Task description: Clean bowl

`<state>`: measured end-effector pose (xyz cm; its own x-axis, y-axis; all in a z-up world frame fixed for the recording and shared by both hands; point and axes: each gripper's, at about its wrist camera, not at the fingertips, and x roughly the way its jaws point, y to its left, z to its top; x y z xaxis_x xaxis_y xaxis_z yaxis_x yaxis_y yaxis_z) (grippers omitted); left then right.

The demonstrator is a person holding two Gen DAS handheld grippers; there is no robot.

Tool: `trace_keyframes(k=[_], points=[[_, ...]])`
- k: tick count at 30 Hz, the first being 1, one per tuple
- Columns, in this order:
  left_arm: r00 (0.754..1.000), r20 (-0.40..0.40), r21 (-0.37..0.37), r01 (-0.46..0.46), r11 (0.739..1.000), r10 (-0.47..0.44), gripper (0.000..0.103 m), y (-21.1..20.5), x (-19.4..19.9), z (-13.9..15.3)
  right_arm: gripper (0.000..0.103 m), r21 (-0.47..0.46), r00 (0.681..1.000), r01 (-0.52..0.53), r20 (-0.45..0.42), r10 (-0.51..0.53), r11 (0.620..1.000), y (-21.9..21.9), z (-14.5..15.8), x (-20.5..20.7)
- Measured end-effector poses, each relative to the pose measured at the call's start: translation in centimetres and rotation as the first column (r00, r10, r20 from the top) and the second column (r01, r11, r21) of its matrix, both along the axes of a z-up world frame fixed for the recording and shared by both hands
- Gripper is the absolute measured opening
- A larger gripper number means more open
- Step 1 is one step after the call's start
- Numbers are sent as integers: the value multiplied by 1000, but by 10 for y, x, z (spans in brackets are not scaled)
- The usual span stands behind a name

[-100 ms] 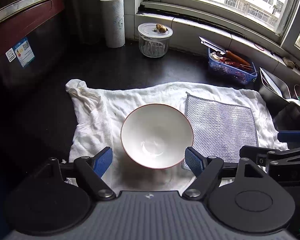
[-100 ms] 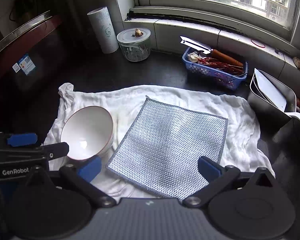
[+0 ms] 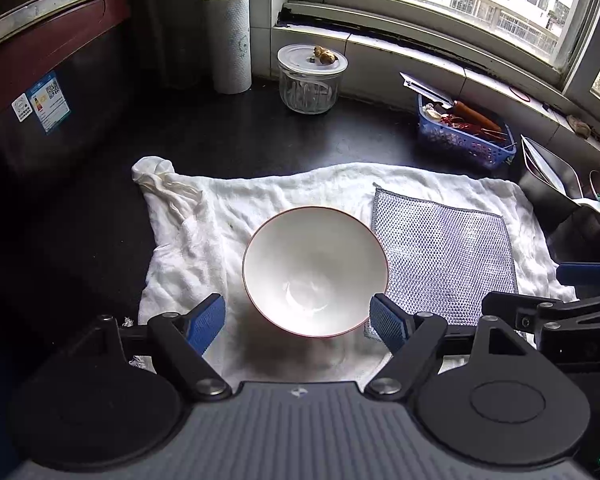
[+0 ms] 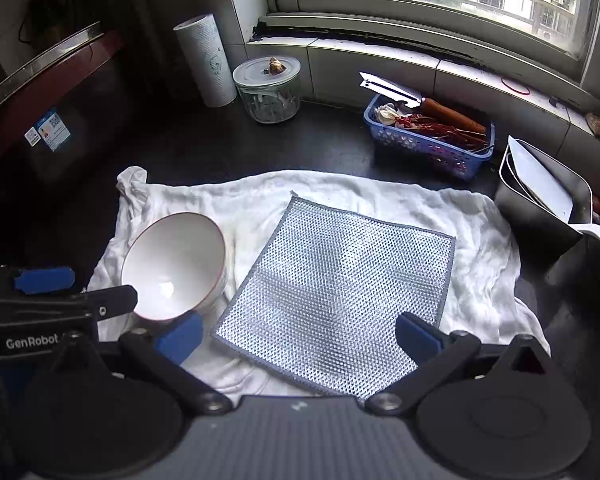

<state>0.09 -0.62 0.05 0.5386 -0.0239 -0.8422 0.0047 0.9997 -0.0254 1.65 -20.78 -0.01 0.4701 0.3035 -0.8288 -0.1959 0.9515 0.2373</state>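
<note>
A dark counter (image 3: pixel 228 140) under a curved window (image 3: pixel 480 4) holds the scene, read left to right. At far left stands a dark appliance (image 3: pixel 40 80) with a blue label; at its 3 o'clock, by the wall, a paper roll (image 3: pixel 228 40) stands upright, and just beside that a lidded glass jar (image 3: pixel 310 78) with a small brown lump on its lid. A white towel (image 3: pixel 188 248) is spread across the counter, bunched at its 10 o'clock corner. The bowl (image 3: pixel 314 270), white with a thin red rim, sits on the towel tilted, its mouth tipped toward the left camera; in the right view the bowl (image 4: pixel 176 264) lies at the towel's left end. The left gripper (image 3: pixel 298 316) is spread wide, its blue pads flanking the bowl's near edge without clearly touching it. At the bowl's 3 o'clock, close alongside, a silver mesh cloth (image 4: pixel 336 300) lies flat on the towel. The right gripper (image 4: pixel 298 336) hovers wide apart over the cloth's near edge, holding nothing. At the cloth's 1 o'clock, well apart, a blue basket (image 4: pixel 424 144) holds a knife and red chillies; at far right sits a metal container (image 4: pixel 540 200).
</note>
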Motion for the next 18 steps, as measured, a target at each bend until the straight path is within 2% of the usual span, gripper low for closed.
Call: trace_keyframes(k=[4,18], points=[[1000,-17,-31,0,1000,-1,79,4,4,0,102,-3,1000,0,1,0,1000,0,-1,0],[1000,-19,-12,-7,1000,7,79,-1,3,-5,102,-13,1000,-1,5,1,1000,1,-2,0]])
